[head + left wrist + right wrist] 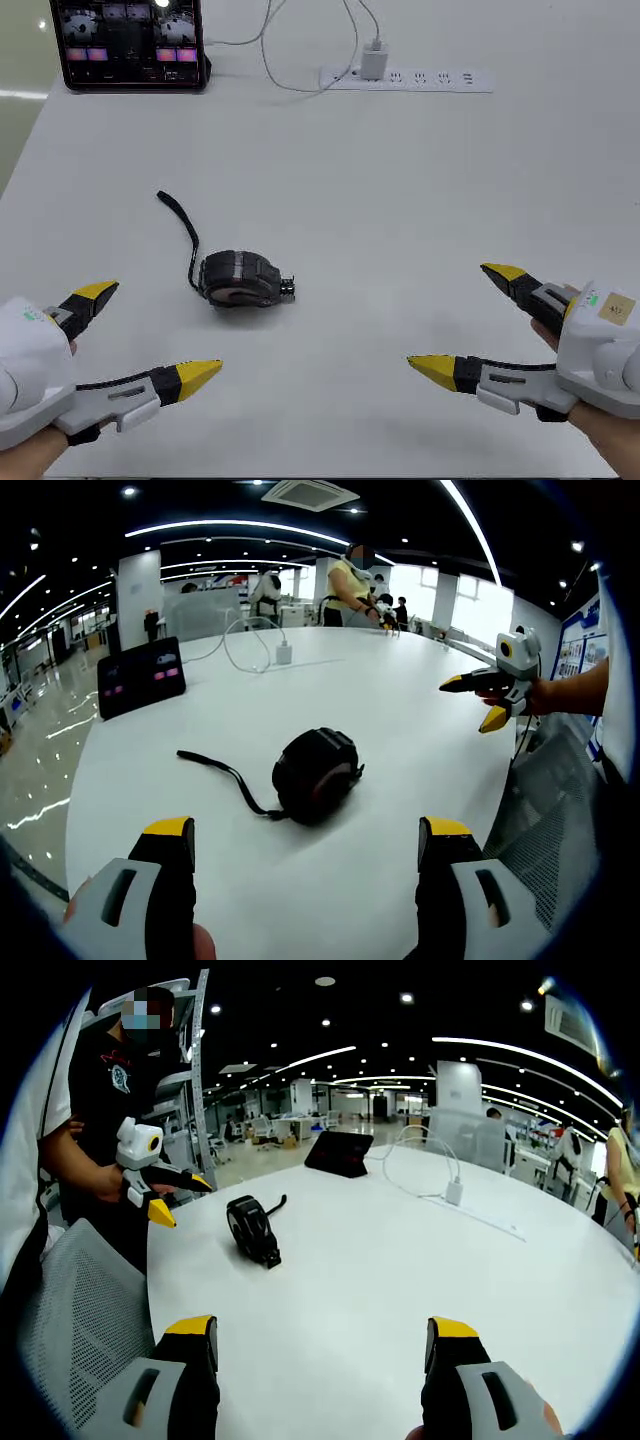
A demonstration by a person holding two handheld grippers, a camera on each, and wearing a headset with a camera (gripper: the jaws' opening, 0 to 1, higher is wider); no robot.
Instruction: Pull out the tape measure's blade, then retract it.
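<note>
Your left gripper (157, 329) and right gripper (457, 315): both w/ jaws wide apart, holding nothing. The tape measure (240, 279) lies on the white table (420, 180) btw. them, nearer the left one, blade not pulled out.

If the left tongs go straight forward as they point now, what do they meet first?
Probably the tape measure: in the left gripper view it lies almost centred between the open left tongs, with bare table before it.
</note>
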